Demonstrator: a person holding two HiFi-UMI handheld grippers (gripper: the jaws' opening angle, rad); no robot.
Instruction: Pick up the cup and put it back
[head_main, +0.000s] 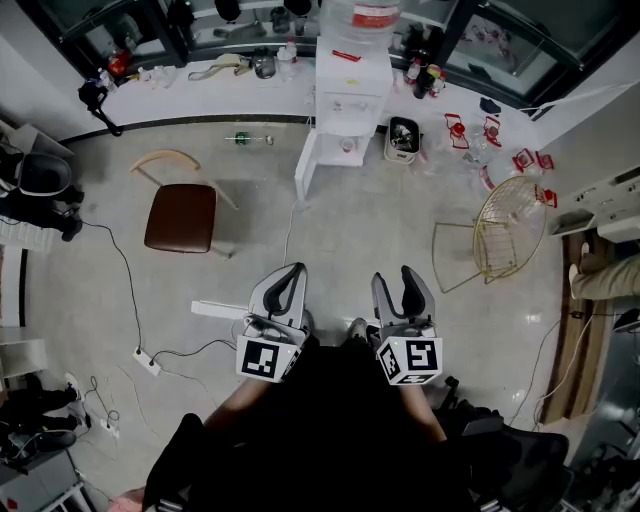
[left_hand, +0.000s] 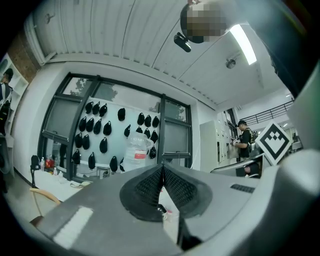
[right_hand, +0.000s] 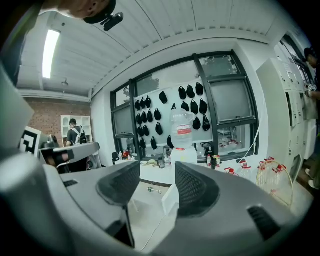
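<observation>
- The cup cannot be picked out for certain. If it is in view, it is probably among the small jars and bottles crowding the table (head_main: 220, 95) along the far wall, well apart from both claws.
- The left claw (head_main: 292, 272) has its jaws pressed together with nothing between them. The right claw (head_main: 397, 284) has its jaws apart and is also empty. Both are held close to the person's body.
- The main risk is picking the wrong item or knocking over neighbours, because the table is so cluttered.
- If the left claw is to do the picking, it must open first or it will just push the cup.
- A cable and power strip (head_main: 147, 361) lie on the floor to the left and could catch a foot.
- The brown chair (head_main: 181, 217) and the wire chair (head_main: 512, 232) flank the route. The water dispenser (head_main: 352, 70) stands against the table, with a green bottle (head_main: 243, 139) on the floor nearby.
</observation>
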